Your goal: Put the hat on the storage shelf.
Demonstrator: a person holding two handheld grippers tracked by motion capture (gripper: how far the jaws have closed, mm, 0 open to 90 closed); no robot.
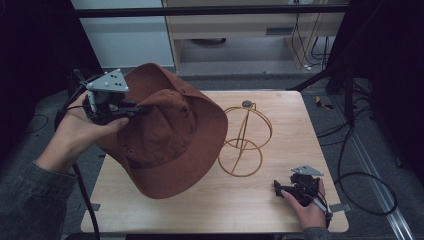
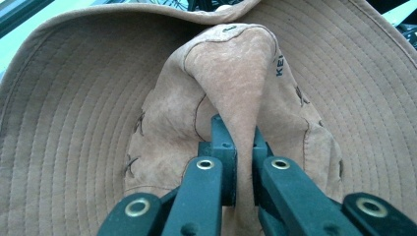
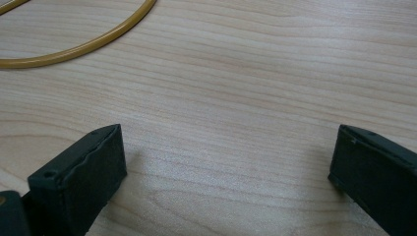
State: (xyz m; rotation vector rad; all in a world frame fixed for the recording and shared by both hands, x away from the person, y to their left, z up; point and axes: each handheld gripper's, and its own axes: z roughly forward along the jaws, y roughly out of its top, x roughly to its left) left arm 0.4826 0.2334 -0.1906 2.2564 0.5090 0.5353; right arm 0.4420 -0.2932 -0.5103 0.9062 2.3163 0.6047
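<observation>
The left gripper (image 1: 131, 109) has its fingers (image 2: 222, 147) pinched on a fold of the brown hat's (image 1: 167, 131) crown, holding it over the counter's (image 1: 220, 210) left edge; the right gripper (image 1: 282, 189) rests near the front right corner, fingers (image 3: 81, 177) wide, beside a wire stand (image 1: 245, 142).

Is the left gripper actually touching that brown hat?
Touching. The left gripper view shows the left gripper pinching a fold of the hat between its jaws.
</observation>
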